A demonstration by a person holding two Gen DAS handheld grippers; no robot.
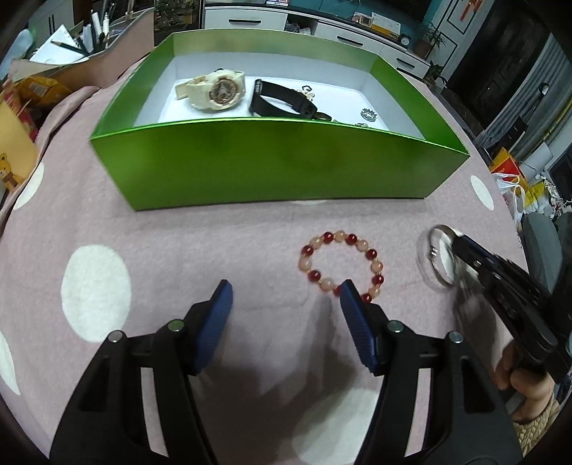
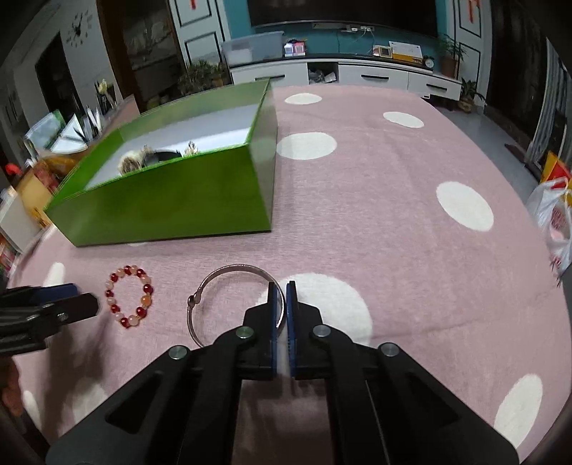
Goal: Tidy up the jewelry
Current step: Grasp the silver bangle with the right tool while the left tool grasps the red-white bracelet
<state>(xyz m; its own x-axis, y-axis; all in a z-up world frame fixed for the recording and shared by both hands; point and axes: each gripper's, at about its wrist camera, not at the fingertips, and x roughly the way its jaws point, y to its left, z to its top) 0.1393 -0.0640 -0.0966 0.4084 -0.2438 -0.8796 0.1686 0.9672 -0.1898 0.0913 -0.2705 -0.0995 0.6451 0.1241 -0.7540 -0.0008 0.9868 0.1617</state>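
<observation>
Counter cover (image 2: 375, 200): pink, white polka dots. White TV cabinet (image 2: 371, 73) on the far wall, small clock (image 2: 429, 62) and potted plant (image 2: 451, 53) on top, clear storage bin (image 2: 252, 48) at its left end. Plastic bag (image 2: 556, 218) at right edge. Pens in holder (image 1: 94, 30) far left.

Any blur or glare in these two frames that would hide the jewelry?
Left wrist view: the silver metal bangle and right hand-held gripper are motion-smeared; the red-and-peach beaded bracelet is sharp. Right wrist view: contents of the shiny green cardboard box are blurred; the bangle reads clearly. Fisheye bends both.
</observation>
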